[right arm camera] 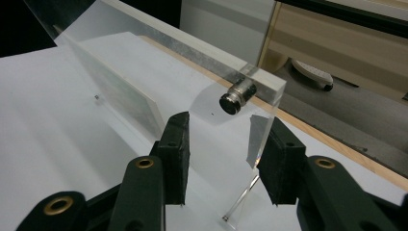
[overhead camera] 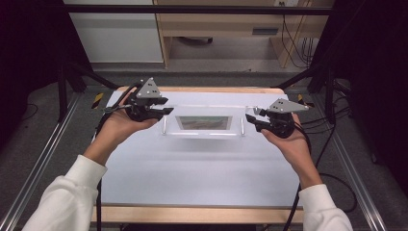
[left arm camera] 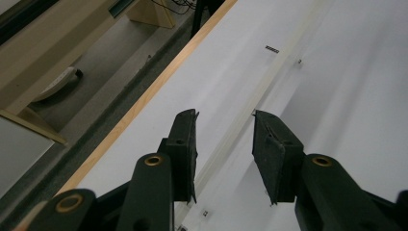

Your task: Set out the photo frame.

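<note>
A clear acrylic picture frame [overhead camera: 203, 123] stood upright near the middle of the white tabletop [overhead camera: 192, 168], a little toward its far edge, with a small printed picture [overhead camera: 203, 122] sandwiched at its centre. The person, in white sleeves, held one set of tongs at each end of it. The left tongs [overhead camera: 162, 108] sat at the frame's left end, cradled in the left hand [overhead camera: 122, 126], and the right tongs [overhead camera: 251, 120] sat at the right end in the right hand [overhead camera: 288, 142]. In the left gripper view, the left tongs [left arm camera: 225, 144] were spread apart, and the frame's thin edge [left arm camera: 250, 106] ran between the two jaws without either jaw pressing on it, as far as I could tell. In the right gripper view, the right tongs [right arm camera: 226, 154] were likewise spread wide, with the frame's clear corner [right arm camera: 260, 115] standing in the gap between them; a short metal standoff bolt [right arm camera: 235, 97] poked out of that corner near the top. The right-hand jaw looked close to the acrylic edge, but I could not tell whether it touched. Neither set of tongs had closed on anything. Beyond the tabletop's wooden rim [overhead camera: 202, 90] I could see grey floor and pale wooden furniture [overhead camera: 226, 24].
</note>
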Demonstrator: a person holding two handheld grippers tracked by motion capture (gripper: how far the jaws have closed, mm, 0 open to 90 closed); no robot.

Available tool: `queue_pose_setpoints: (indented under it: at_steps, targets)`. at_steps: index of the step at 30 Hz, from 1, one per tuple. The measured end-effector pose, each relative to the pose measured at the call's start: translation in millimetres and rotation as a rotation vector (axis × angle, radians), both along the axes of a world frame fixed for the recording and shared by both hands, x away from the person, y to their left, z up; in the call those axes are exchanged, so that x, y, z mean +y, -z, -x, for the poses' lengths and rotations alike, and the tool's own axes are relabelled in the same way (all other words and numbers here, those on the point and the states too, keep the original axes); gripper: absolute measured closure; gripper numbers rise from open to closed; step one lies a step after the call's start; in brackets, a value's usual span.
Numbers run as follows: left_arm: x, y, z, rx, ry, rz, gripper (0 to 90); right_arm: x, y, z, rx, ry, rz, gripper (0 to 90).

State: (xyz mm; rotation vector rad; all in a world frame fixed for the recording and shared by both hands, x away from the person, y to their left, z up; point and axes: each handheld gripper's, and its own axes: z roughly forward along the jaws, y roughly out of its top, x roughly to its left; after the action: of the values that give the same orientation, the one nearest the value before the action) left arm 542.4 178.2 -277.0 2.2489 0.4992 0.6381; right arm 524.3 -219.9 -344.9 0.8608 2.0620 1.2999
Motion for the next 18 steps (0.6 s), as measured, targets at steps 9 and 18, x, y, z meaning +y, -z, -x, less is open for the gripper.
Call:
queue_pose_setpoints:
  at_steps: [9, 18]
  targets:
    - [-1.5, -1.6, -10.1, -0.008, -0.019, 0.012, 59.4, 1.0, -2.3, -8.5, -0.001, 0.018, -0.004, 58.7]
    - [-1.3, -2.2, -22.9, -0.01, -0.03, 0.045, 57.0, 1.2, -4.2, -18.9, 0.007, 0.031, -0.018, 58.7]
